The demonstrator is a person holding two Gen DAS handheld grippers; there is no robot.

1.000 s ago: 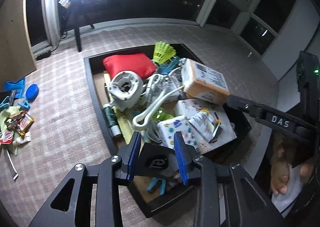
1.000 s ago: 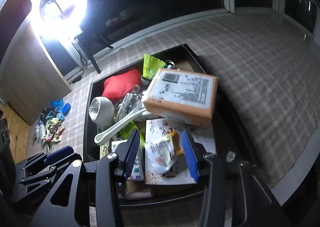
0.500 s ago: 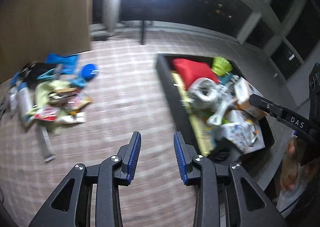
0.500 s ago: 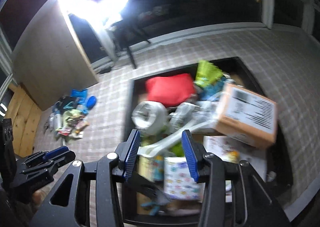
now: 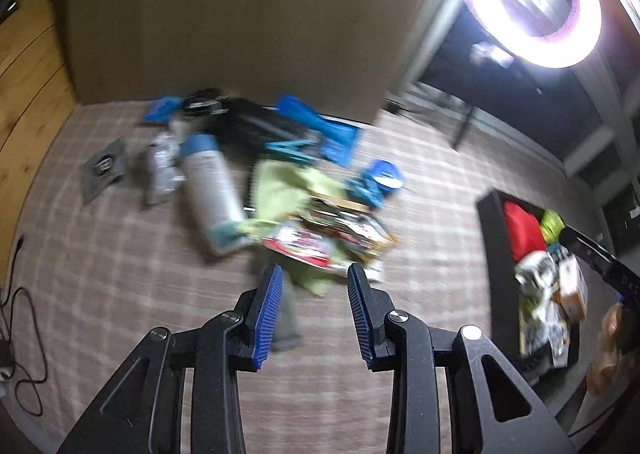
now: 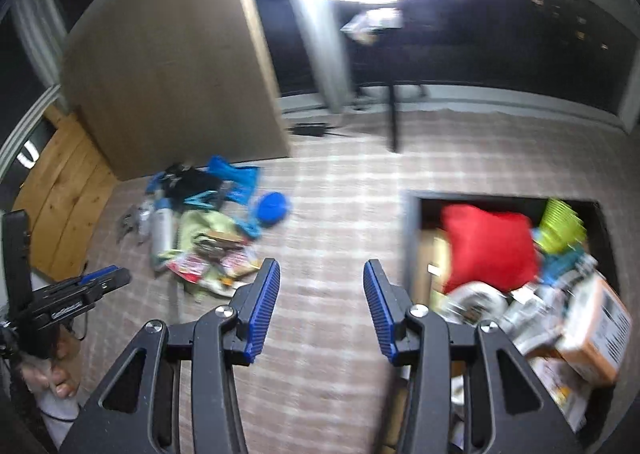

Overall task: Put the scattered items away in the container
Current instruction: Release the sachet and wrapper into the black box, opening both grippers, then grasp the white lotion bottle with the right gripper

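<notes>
Black container point(image 5: 489, 238) is being left off to the right while the scattered pile point(image 5: 320, 238) on the carpet is being faced just beyond the left gripper point(image 5: 314, 280), nearer than the right gripper point(image 6: 322, 274), both fingers parted and empty.

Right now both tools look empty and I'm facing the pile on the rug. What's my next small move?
Probably ease the left tool forward and down onto the snack packets at the pile's near edge. Its fingers stand open with nothing between them, the packets lie just beyond them, and the black container waits off to the right.
</notes>
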